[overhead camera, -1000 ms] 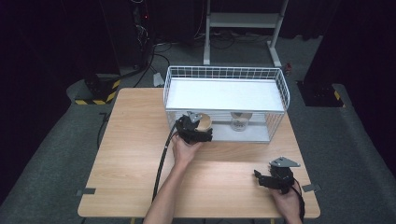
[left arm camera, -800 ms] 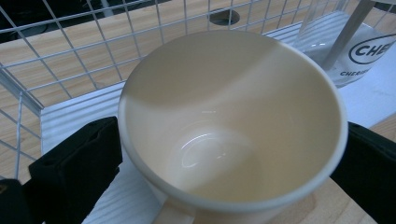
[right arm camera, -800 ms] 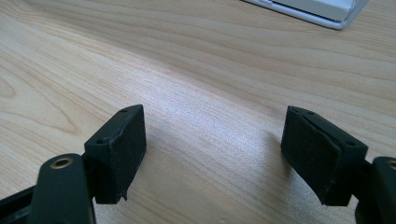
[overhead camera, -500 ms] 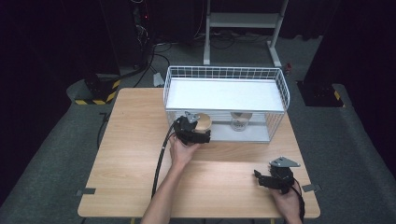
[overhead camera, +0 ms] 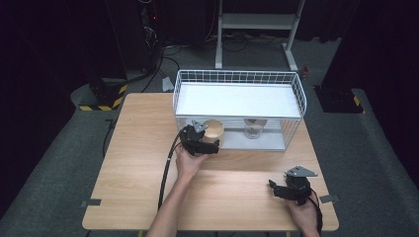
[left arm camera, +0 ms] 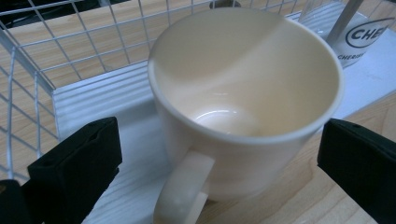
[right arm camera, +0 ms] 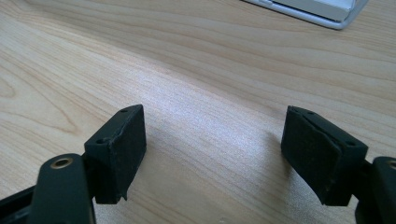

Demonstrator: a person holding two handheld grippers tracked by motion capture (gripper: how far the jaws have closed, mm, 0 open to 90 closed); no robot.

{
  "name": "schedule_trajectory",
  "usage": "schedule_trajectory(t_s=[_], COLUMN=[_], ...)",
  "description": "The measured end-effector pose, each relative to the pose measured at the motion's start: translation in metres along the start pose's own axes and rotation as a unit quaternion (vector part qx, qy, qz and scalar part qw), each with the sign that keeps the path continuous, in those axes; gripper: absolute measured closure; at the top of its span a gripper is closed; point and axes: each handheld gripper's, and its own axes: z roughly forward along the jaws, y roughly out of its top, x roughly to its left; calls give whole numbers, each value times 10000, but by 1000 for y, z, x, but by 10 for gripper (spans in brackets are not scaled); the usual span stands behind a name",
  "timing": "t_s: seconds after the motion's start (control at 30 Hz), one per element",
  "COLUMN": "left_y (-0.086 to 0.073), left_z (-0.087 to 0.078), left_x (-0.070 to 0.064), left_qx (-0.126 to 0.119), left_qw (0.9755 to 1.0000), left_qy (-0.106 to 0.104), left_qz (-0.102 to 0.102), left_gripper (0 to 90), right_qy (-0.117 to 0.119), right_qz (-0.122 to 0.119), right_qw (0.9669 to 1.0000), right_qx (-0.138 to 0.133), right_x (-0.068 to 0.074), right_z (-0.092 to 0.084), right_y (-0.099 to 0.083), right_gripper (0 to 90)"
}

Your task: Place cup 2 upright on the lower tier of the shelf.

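Currently the mug (left arm camera: pixel 243 107) sits between the left gripper's (overhead camera: pixel 210 144) jaws, spread wide with gaps either side, at the rack's (overhead camera: pixel 296 89) front edge, handle toward the gripper. Right gripper (right arm camera: pixel 215 154) open over bare table (overhead camera: pixel 138 163), well apart.

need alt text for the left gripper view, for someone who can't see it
A cream mug, empty and seen from above with its handle toward the camera, sits between the two black fingers of the left gripper, which stand apart from it on either side. It rests at the front edge of a white wire basket on a wooden table, with a printed glass behind it.
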Motion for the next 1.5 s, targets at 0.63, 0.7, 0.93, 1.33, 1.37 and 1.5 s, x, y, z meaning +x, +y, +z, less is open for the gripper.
schedule_trajectory(t_s=[0.63,0.7,0.93,1.33,1.37,1.5], left_y=[-25,-29,-43,-52,-52,-49], left_z=[-32,-36,-43,-46,-45,-39], left_x=[-2,-1,-9,-29,-30,-34], left_qx=[-17,-25,1,-52,-43,10], left_qw=[9998,9997,9997,9999,9999,9999], left_qy=[68,79,80,16,6,21], left_qz=[-202,-226,-232,-115,-130,-130], left_gripper=[39,50,152,238,249,296], right_qy=[1,3,1,0,-1,0], right_qz=[3,-16,4,2,2,1], right_qw=[10000,10000,10000,10000,10000,10000], right_qx=[-9,-14,-10,-9,-9,-8], right_x=[0,0,0,0,0,0], right_z=[0,0,0,0,0,0], right_y=[0,0,0,0,0,0], right_gripper=[225,225,225,225,225,225])
